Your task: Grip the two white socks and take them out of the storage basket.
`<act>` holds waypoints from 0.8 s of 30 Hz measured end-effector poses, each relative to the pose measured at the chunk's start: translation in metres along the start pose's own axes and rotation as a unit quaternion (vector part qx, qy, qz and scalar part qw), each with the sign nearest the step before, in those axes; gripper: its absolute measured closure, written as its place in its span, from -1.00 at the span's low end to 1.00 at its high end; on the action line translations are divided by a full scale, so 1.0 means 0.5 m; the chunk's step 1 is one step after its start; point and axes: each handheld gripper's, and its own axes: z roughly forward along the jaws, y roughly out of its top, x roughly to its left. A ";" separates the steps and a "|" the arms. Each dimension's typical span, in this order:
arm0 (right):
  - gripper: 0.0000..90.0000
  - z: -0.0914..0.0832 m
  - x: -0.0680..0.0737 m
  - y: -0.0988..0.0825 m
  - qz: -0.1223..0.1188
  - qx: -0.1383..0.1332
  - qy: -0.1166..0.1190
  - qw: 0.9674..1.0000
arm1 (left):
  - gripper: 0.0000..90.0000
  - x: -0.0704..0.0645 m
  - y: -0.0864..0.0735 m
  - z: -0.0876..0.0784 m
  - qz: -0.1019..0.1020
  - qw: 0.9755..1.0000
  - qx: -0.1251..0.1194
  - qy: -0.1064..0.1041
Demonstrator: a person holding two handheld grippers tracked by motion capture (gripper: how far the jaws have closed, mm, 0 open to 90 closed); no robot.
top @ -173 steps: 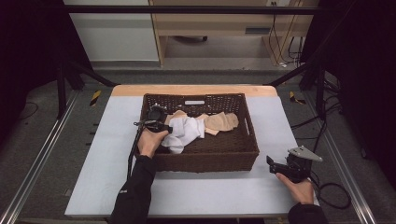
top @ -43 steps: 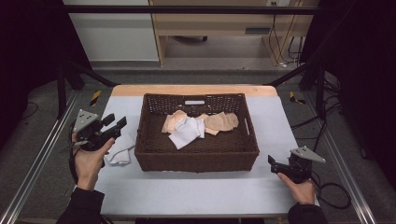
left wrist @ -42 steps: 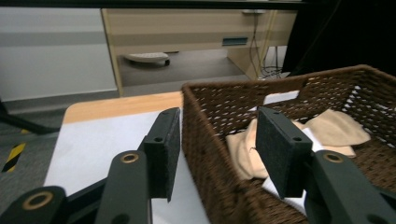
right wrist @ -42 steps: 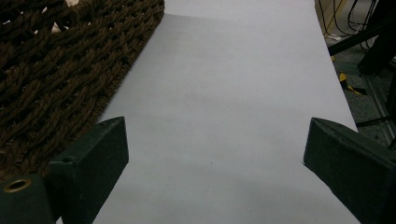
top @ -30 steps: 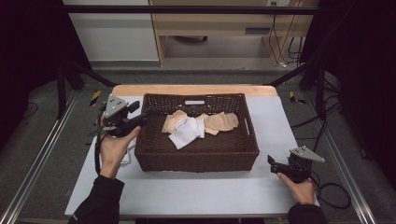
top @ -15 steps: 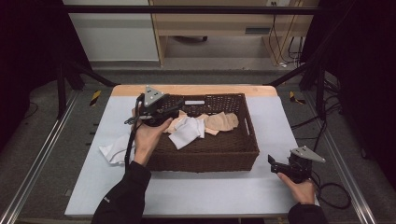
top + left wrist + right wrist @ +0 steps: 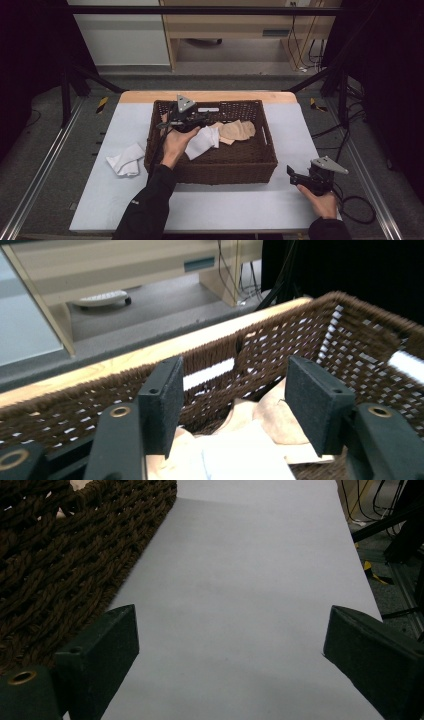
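A brown wicker basket [image 7: 220, 167] stands mid-table, with a white cloth [image 7: 202, 143] and a beige cloth [image 7: 239, 130] inside it. My left gripper [image 7: 201, 119] hovers over the basket's back left part, just above these cloths. Its jaws have just been opening and stand open with nothing between them [image 7: 235, 377]; the white cloth [image 7: 245, 455] and the beige cloth [image 7: 275, 417] lie below. Another white cloth [image 7: 127, 160] lies on the table, left of the basket. My right gripper [image 7: 292, 174] rests open near the table's front right [image 7: 230, 625].
The basket's wall [image 7: 60, 565] is close to the right gripper's left jaw. The table [image 7: 105, 130] has a wooden back edge. Metal rails run along both sides, and cables trail off at the right.
The left hand swung from the table's left side to the right and down into the basket, jaws spreading wider. The white cloth stayed on the table. The right hand kept still.
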 end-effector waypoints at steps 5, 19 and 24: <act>-0.83 0.000 0.000 0.000 0.000 0.000 0.000 1.000 | -0.18 0.003 -0.020 0.035 0.001 0.999 0.038 0.005; -0.82 0.001 0.000 0.000 -0.002 0.000 0.000 1.000 | -0.16 0.022 -0.075 0.088 0.014 0.994 0.111 0.014; -0.82 -0.001 0.000 -0.001 0.000 0.000 0.000 1.000 | -0.17 0.018 -0.085 0.097 0.021 0.991 0.134 0.007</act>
